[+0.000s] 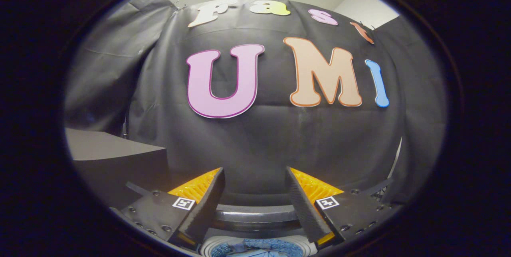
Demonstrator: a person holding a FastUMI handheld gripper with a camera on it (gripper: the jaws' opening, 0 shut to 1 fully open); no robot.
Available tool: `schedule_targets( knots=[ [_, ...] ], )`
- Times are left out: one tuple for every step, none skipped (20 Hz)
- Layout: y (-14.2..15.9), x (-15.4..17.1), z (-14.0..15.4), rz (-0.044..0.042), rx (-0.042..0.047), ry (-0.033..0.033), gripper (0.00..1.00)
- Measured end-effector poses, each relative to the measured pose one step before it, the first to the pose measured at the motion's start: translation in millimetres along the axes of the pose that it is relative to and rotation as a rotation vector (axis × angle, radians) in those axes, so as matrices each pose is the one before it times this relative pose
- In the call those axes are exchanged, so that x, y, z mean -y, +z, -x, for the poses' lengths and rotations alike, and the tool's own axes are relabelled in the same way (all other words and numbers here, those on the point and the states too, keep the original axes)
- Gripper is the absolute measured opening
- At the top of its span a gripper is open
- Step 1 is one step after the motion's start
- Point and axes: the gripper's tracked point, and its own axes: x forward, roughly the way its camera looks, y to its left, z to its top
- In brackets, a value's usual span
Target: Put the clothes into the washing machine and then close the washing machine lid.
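No legible text, brand or number is found. A small square black-and-white coded marker (183,203) is carried at each finger base of the gripper (254,171); its fingers are spread apart, with nothing clamped between them.

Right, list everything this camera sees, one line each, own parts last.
Washing machine rim: one, dark grey curved band, just below and between the fingers.
Drum opening: one, white edge with blue and pale blue inside, under the fingers; whether that is clothing I cannot tell.
Black cloth wall: one, black, beyond the fingers.
Grey box: one, grey top with dark side, left of the fingers against the cloth.
Tool: one, fingers spread apart, nothing between them, aimed at the cloth above the machine.
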Motion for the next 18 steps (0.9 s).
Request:
schedule_targets(
  knots=[
    [0.55, 0.85, 0.51, -0.00048, 0.00212, 0.00217, 0.94],
    [0.32, 1.53, 0.03, 0.004, 0.00268, 0.00254, 0.94],
    [0.08, -0.71, 1.79, 0.0026, 0.00167, 0.00351, 0.94],
    [-1.63, -0.82, 0.87, 0.00002, 0.00037, 0.00273, 0.94],
    [-1.01, 0.22, 2.66, -0.00286, -0.00242, 0.00261, 0.94],
    [0.79, 2.12, -1.47, 0.0011, 0.00383, 0.00275, 0.94],
    [-4.38, 2.51, -2.37, 0.01509, -0.00719, -0.01235, 0.94],
    [-7.6, 1.47, 1.89, 0.03047, -0.01857, -0.01538, 0.94],
    [-11.68, 1.58, 3.98, 0.02909, -0.03573, -0.00899, 0.95],
    [-17.76, 0.72, 5.14, 0.02508, -0.00557, -0.00401, 0.95],
    [-7.3, -4.21, 5.13, 0.0058, -0.01088, 0.01229, 0.96],
    [-0.81, -0.21, -0.87, 0.008, 0.00562, -0.00036, 0.97],
    [0.45, 0.84, 2.23, 0.00244, 0.00655, -0.00382, 0.96],
    [-1.41, -0.92, 0.15, -0.01031, 0.00104, 0.00278, 0.96],
    [-1.1, -0.87, 1.09, -0.01254, -0.00242, 0.00116, 0.96],
    [-1.35, -0.1, 0.62, -0.00539, -0.00436, 0.00063, 0.96],
    [-0.45, -0.1, 2.36, -0.00287, -0.00673, -0.00184, 0.97],
    [-0.07, 1.48, 2.43, -0.0044, -0.0024, -0.00445, 0.96]
  ],
)
